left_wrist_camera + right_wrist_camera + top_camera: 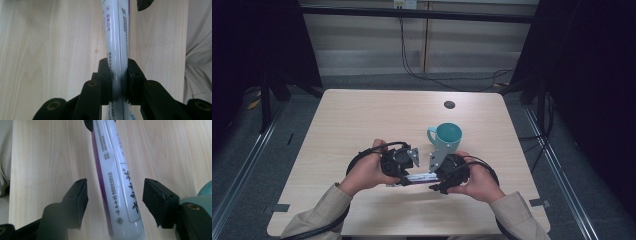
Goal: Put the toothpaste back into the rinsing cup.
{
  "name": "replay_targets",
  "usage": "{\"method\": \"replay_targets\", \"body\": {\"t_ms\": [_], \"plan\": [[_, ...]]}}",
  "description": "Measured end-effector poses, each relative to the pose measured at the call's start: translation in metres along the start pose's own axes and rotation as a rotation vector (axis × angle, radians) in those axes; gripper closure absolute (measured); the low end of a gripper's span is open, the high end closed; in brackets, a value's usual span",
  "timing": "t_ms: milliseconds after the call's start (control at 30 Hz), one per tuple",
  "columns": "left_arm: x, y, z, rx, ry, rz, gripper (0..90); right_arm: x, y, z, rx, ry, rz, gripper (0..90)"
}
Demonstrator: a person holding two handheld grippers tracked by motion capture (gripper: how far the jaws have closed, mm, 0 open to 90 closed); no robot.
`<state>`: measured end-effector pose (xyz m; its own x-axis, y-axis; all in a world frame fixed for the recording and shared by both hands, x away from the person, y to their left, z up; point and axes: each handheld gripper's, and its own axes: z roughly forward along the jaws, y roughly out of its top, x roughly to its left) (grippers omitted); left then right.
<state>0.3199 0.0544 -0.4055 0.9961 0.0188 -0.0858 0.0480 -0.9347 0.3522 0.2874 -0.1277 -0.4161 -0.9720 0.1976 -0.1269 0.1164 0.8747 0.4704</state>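
Note:
A white and purple tube (417, 177) with printed text lies level between my two grippers, just above the wooden table (362, 115) near its front edge. My left gripper (408, 176) is shut on one end of it; in the left gripper view its pads (132, 77) press on both sides of the tube (116, 37). My right gripper (436, 181) faces it from the other end. In the right gripper view the tube (115, 177) runs between the jaws of my right gripper (115, 195), which stand open with a gap on each side.
A teal mug (447, 136) stands upright just behind the right gripper, handle to the left; its rim shows at the right gripper view's edge (206, 191). A small dark round spot (449, 104) sits farther back on the table. Cables lie on the floor beyond.

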Motion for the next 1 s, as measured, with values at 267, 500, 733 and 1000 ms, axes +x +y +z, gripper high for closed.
{"method": "replay_targets", "body": {"t_ms": [267, 500, 733, 1000], "plan": [[-0.002, 0.002, 0.002, -0.022, -0.001, -0.007, 76.7, 0.001, 0.001, 0.002, 0.003, 0.016, -0.015, 41.3], [0.000, 0.004, -0.001, -0.027, -0.007, 0.017, 76.6, 0.001, 0.003, 0.007, 0.009, 0.030, -0.018, 44.4], [-0.003, 0.004, 0.001, -0.045, -0.019, 0.017, 76.5, -0.002, 0.000, 0.011, 0.009, 0.052, 0.017, 58.0], [-0.004, 0.007, 0.001, -0.044, -0.013, 0.035, 76.5, -0.002, -0.002, 0.012, 0.023, 0.065, 0.021, 60.6]]}}
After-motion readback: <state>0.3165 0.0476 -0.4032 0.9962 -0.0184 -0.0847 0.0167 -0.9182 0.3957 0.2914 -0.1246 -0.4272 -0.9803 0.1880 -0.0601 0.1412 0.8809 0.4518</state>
